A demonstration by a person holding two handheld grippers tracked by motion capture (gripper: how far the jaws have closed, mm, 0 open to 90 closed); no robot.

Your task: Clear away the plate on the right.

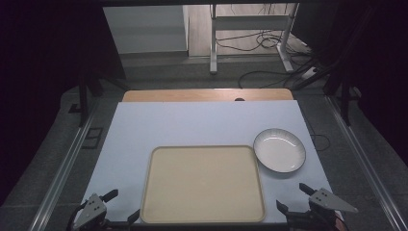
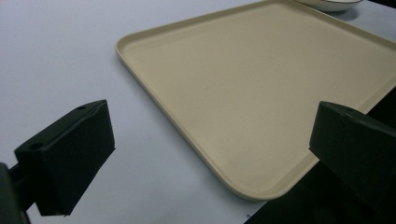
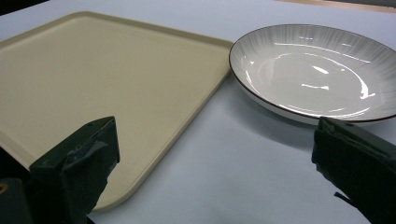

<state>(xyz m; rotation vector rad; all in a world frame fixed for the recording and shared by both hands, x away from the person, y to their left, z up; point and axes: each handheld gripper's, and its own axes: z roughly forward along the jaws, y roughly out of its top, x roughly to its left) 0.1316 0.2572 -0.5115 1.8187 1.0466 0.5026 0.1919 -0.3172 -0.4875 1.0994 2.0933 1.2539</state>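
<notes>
Both grippers sit at the near table edge, empty. My left gripper (image 1: 114,208) has its jaws spread wide, nothing between them; my right gripper (image 1: 294,197) likewise stands wide apart and holds nothing.

Tray (image 1: 203,184): beige, matte, rectangular with rounded corners and a low raised rim. It lies flat between the 2 grippers, near the front edge of the white table cover (image 1: 192,125). In the left gripper view the tray's near corner (image 2: 252,191) falls between the jaws, slightly toward the right one.

Plate (image 1: 279,150): round, shallow, glossy white glaze with fine grey radial streaks and a thin dark rim. It rests on the cover just beside the tray's far right corner; I cannot tell whether they touch or a narrow gap remains. In the right gripper view the plate (image 3: 313,70) lies ahead and to the right, with bare cover between it and the jaws.

Key relation: the plate sits forward and a little inward of my right gripper, well apart from the left. A round thing, so no long axis; its near rim faces the right jaws. My read: the right hand takes it, by the rim. Slick glaze could slip.
</notes>
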